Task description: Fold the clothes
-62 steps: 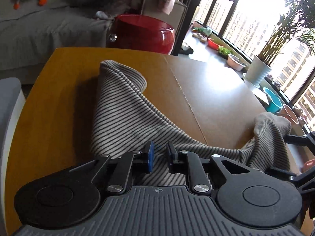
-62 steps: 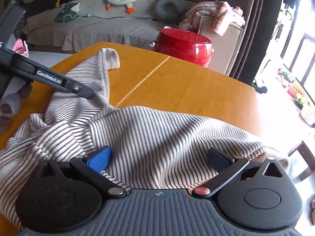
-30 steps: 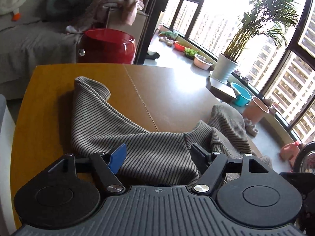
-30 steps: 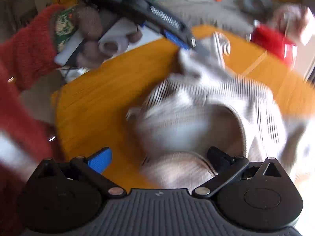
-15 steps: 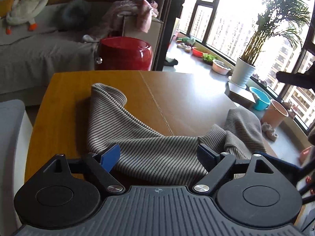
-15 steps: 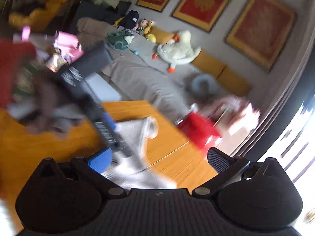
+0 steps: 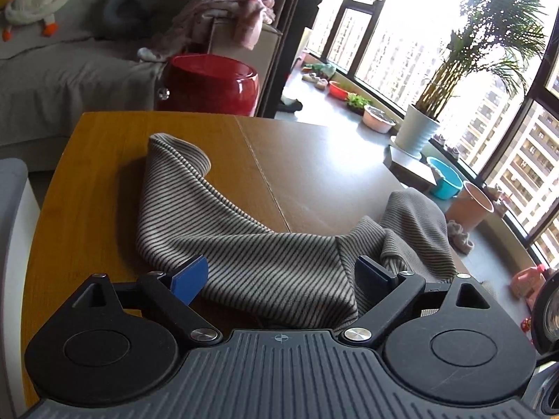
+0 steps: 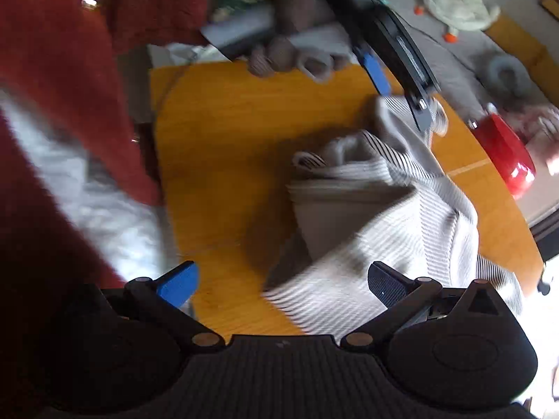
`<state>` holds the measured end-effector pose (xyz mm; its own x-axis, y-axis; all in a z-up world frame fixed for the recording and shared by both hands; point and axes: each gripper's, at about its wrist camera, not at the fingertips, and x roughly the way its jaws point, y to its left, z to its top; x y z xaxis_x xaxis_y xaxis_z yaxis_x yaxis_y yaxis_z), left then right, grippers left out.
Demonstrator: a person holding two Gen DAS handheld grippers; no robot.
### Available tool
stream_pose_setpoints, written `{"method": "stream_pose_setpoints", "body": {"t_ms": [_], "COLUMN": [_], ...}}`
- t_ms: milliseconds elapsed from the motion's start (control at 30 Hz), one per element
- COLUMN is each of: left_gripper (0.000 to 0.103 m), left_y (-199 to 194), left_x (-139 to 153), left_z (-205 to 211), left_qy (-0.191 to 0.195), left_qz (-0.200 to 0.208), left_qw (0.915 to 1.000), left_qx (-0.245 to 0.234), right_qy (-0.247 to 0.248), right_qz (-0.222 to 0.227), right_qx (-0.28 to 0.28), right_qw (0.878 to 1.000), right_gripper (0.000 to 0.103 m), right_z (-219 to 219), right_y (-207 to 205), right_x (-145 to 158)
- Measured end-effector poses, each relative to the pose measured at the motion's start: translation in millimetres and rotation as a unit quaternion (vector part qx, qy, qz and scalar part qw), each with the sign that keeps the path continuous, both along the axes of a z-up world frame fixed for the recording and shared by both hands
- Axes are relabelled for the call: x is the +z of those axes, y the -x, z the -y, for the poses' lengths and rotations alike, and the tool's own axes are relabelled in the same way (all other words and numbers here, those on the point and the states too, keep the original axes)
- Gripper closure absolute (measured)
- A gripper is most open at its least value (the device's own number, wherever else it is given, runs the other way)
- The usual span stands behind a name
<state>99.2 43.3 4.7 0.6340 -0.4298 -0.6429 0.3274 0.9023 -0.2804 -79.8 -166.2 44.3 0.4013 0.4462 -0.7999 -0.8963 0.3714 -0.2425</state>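
Left tool (image 7: 281, 274): jaws just spread wide, striped sweater (image 7: 244, 244) loose between, ungripped.
Right tool (image 8: 283, 284): wide open, empty.
Risk: sweater bunched near table (image 7: 87, 181) edge; could slide off.

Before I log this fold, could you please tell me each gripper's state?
Left gripper: jaws just opened wide, over the striped garment, gripping nothing.
Right gripper: open, empty.

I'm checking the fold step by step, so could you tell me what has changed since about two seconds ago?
The left hand-held gripper, then pinched shut on the striped garment, has let go; its jaws have just been opening, and the cloth lies loose between them. The right hand-held gripper, open throughout, has swung to look down over the garment. The garment stays on the wooden table.
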Motion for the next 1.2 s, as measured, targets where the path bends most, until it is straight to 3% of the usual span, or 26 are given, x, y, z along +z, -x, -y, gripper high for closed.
{"method": "stream_pose_setpoints", "body": {"t_ms": [67,167,233,300,333,467,533,600,800,933,1067,1200], "left_gripper": [0.008,0.011,0.024,0.054,0.056,0.061,0.076,0.1,0.103,0.103,0.103,0.103], "left_y": [2.2,15.3,28.9,41.9,46.2,38.1,31.0,27.3,39.5,45.1,34.8,13.2], "left_x": [0.0,-3.1,-7.9,-15.4,-19.1,-32.7,-36.8,-38.3,-15.1,-1.3,3.3,21.5], "left_z": [-0.4,-0.7,-1.4,0.0,2.3,19.1,33.6,45.3,64.3,65.4,56.0,48.6], "left_qy": [0.001,0.017,0.035,0.037,0.041,0.087,0.077,0.068,0.036,0.031,0.058,0.08], "left_qz": [-0.001,-0.02,-0.039,-0.055,-0.064,-0.106,-0.105,-0.097,-0.022,0.008,0.008,0.017], "left_qw": [1.0,0.9988,0.9959,0.993,0.9917,0.9845,0.9857,0.9868,0.991,0.9913,0.9925,0.9933], "left_qx": [-0.003,-0.041,-0.074,-0.097,-0.104,-0.11,-0.107,-0.11,-0.127,-0.128,-0.107,-0.082], "right_qy": [-0.043,-0.071,-0.085,-0.101,-0.113,-0.136,-0.139,-0.145,-0.15,-0.145,-0.158,-0.158], "right_qz": [0.023,0.102,0.1,0.077,0.058,0.035,0.039,0.046,0.109,0.117,0.082,-0.016], "right_qx": [-0.001,-0.09,-0.165,-0.229,-0.248,-0.263,-0.265,-0.263,-0.246,-0.257,-0.271,-0.249], "right_qw": [0.999,0.988,0.978,0.965,0.96,0.955,0.953,0.953,0.951,0.948,0.946,0.955], "right_gripper": [0.0,0.0,0.0,0.0,0.0,0.0,0.0,0.0,0.0,0.0,0.0,0.0], "right_z": [2.6,11.9,24.1,36.4,41.0,51.0,53.3,55.4,65.4,72.9,81.1,73.9], "right_y": [0.4,-43.5,-83.3,-119.0,-130.2,-140.6,-140.8,-135.6,-104.8,-106.7,-114.7,-111.4], "right_x": [28.5,47.4,41.0,29.4,22.3,0.0,-3.3,-2.3,6.6,4.1,-2.3,-25.0]}}
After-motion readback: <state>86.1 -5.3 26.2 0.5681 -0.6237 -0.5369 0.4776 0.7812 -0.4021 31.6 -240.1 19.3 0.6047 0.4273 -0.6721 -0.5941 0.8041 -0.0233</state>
